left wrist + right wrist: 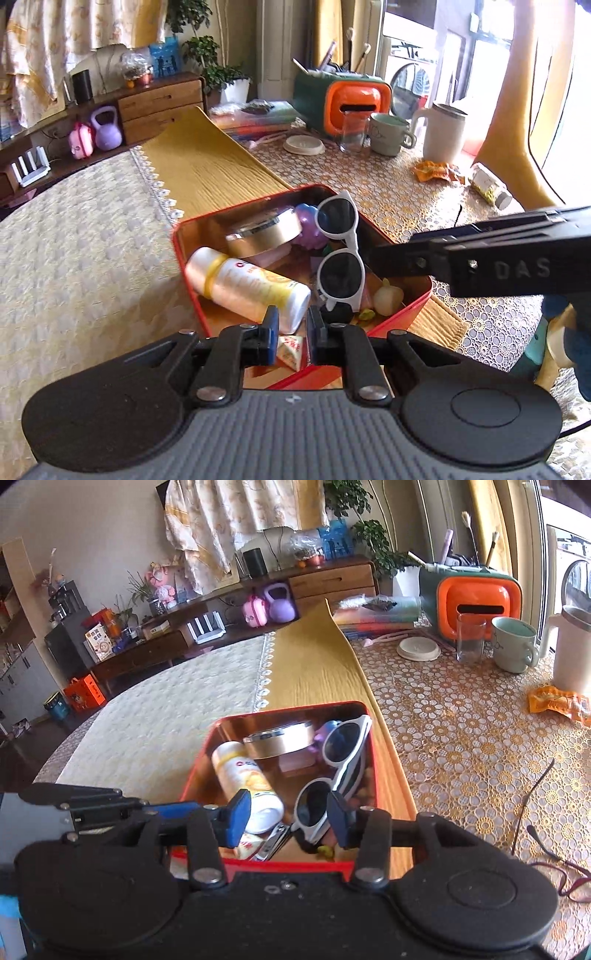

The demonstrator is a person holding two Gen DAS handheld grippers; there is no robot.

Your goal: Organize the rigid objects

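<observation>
A red tin box (399,306) sits open on the surface (461,738), across the seam where a yellow runner (207,166) meets the lace-patterned cloth, toward the near edge. Inside it lie white-framed sunglasses (340,251) along the right wall, a pale yellow-and-white bottle (243,284) on its side by the left wall, a round gold tin (264,230) tilted at the far end, a purple toy (308,221) behind that tin, and a small cream figure (388,297) at the right wall.

The left hand-held gripper (291,326) hangs over the box's near edge, its jaws drawn nearly together on nothing. The right hand-held gripper (290,812) hovers over the near right corner, jaws parted and released, the sunglasses' lower lens below the gap but not pinched.

Farther back stand an orange-fronted organiser (476,602), a clear glass (470,637), a pale green mug (515,648) and a white jug (572,653).
</observation>
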